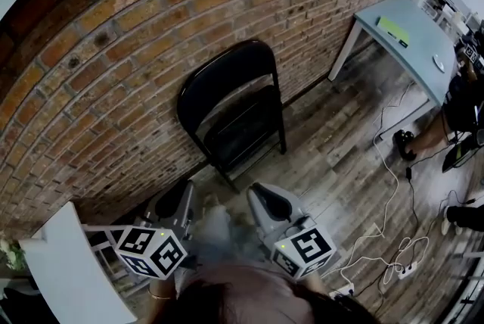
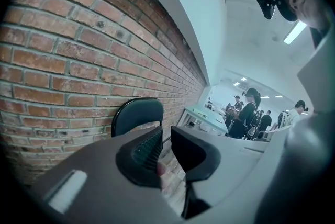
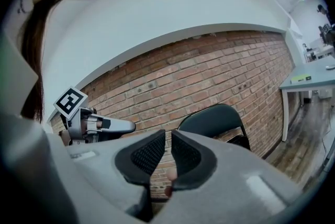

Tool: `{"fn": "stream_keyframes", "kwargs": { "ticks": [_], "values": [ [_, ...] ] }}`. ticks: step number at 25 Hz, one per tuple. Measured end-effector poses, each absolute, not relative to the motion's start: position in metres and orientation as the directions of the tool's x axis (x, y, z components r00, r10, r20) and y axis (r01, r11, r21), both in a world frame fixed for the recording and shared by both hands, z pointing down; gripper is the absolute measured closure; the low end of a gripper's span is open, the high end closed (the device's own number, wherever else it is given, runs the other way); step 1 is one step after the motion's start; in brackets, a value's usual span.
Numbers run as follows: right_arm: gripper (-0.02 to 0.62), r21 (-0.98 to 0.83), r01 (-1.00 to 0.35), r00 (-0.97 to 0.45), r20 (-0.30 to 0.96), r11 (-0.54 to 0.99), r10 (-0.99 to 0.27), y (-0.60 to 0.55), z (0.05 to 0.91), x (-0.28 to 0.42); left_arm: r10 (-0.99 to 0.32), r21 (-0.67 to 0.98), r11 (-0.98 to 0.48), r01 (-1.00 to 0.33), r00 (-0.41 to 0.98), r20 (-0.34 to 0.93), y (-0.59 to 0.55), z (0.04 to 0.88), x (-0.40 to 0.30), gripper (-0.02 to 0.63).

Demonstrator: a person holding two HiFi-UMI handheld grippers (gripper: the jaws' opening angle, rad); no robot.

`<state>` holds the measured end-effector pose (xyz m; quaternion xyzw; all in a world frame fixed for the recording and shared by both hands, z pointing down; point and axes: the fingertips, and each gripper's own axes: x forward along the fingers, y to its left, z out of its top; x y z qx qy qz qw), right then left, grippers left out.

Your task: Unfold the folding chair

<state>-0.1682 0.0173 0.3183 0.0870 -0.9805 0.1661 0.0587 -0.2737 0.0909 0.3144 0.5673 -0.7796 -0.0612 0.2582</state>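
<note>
The folding chair (image 1: 234, 107) stands folded flat against a red brick wall (image 1: 113, 50), its feet on a floor (image 1: 333, 163) of worn wood planks. It is black all over: a thin tube frame, a wide backrest with a rounded top, and a smooth seat panel tipped up against the back. It is a little way ahead of both grippers and neither touches it.

The left gripper (image 1: 178, 201) and the right gripper (image 1: 266, 197) are held side by side below the chair, pointing toward it. Each has a smooth grey shell and carries a white cube printed with black square marker patterns. In each gripper view the jaws stand a narrow slit apart with nothing between them. The pads (image 2: 144, 150) are black, curved on the outside and covered with fine raised dots on the inner faces.

To the right, a table (image 1: 412, 50) with a pale blue-grey top and white legs meets the wall, and a flat green item (image 1: 393, 30) lies on it. White cables (image 1: 389, 163) loop loosely across the planks.
</note>
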Motion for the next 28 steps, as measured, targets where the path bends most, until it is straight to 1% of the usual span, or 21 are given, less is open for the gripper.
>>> {"fn": "stream_keyframes", "kwargs": {
  "ticks": [5, 13, 18, 23, 28],
  "values": [
    [0.549, -0.338, -0.212, -0.974, 0.147, 0.917, -0.172, -0.001, 0.323, -0.182, -0.903, 0.367, 0.345, -0.864, -0.2, 0.38, 0.07, 0.331, -0.301, 0.524],
    [0.535, -0.366, -0.279, -0.957, 0.186, 0.888, -0.224, -0.033, 0.342, -0.22, -0.873, 0.341, 0.363, -0.867, -0.188, 0.45, 0.034, 0.362, -0.368, 0.506],
    [0.523, -0.396, -0.32, -0.944, 0.205, 0.861, -0.257, -0.056, 0.357, -0.25, -0.845, 0.297, 0.388, -0.872, -0.208, 0.493, 0.018, 0.38, -0.413, 0.498],
    [0.489, -0.418, -0.356, -0.929, 0.255, 0.835, -0.269, -0.075, 0.378, -0.279, -0.819, 0.272, 0.403, -0.874, -0.213, 0.532, 0.004, 0.399, -0.454, 0.474],
    [0.451, -0.444, -0.413, -0.905, 0.3, 0.795, -0.302, -0.094, 0.405, -0.298, -0.809, 0.262, 0.371, -0.891, -0.171, 0.563, -0.019, 0.419, -0.48, 0.443]
  ]
}}
